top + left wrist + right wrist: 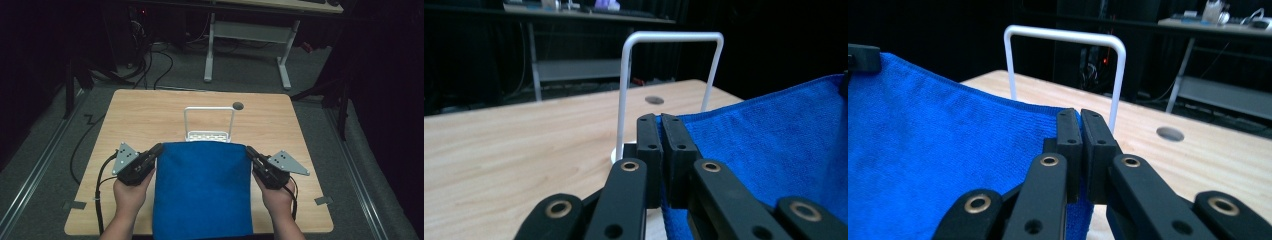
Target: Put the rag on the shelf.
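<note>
A blue towel [202,190] is stretched flat over the near middle of the wooden table [150,110] and hangs past its front edge. My left gripper [159,148] is shut on the towel's far left corner, its black jaws pinching the blue towel [774,140] in the left gripper view. My right gripper [248,150] is shut on the far right corner of the blue towel [938,150]. Just beyond the towel's far edge stands a white wire rack [208,122], an upright hoop on a small base. That white wire rack [669,75] rises behind the left jaws, and the white wire rack [1063,65] behind the right jaws.
A round dark hole [238,105] sits in the table top to the right of the rack. Bare wood lies to the left, right and far side of the towel. A white-legged desk [247,45] and cables stand on the grey floor beyond.
</note>
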Available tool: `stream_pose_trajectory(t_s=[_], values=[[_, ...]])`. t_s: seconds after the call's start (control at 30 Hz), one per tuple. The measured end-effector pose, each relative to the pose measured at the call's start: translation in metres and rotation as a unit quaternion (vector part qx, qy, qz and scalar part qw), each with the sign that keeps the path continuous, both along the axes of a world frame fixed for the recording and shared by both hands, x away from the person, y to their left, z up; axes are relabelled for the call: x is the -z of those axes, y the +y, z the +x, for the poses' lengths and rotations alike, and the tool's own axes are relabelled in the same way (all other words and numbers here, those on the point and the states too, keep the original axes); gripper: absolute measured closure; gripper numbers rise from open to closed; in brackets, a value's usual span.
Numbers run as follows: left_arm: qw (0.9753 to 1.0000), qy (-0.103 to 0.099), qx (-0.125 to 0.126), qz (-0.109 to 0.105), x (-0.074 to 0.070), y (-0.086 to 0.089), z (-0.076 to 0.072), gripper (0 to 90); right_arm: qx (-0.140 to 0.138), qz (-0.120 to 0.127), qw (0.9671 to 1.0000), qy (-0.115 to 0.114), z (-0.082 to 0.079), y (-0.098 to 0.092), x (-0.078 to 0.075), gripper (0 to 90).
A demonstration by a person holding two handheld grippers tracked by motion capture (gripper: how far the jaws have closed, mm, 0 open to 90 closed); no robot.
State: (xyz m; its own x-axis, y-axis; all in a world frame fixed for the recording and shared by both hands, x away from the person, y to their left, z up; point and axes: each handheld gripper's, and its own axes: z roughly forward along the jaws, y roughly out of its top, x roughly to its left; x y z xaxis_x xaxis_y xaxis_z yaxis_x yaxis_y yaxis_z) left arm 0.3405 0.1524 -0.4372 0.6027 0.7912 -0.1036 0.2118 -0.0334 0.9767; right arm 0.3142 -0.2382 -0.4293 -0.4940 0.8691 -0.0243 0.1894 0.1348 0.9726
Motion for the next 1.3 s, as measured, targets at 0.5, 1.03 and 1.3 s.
stream_pose_trajectory(t_s=[0.5, 1.03, 1.3], values=[[0.9977, -0.064, 0.010, -0.021, -0.029, -0.003, -0.023, 87.8, -0.010, 0.018, 0.9974, -0.069, -0.026, 0.002, -0.036, 88.3], [0.9930, -0.113, 0.022, -0.026, -0.055, -0.006, -0.043, 87.9, -0.015, 0.028, 0.9920, -0.123, -0.046, 0.001, -0.063, 88.3], [0.9922, -0.120, 0.029, -0.014, -0.074, -0.013, -0.035, 87.9, -0.014, 0.042, 0.9902, -0.132, -0.045, -0.003, -0.075, 88.3]])
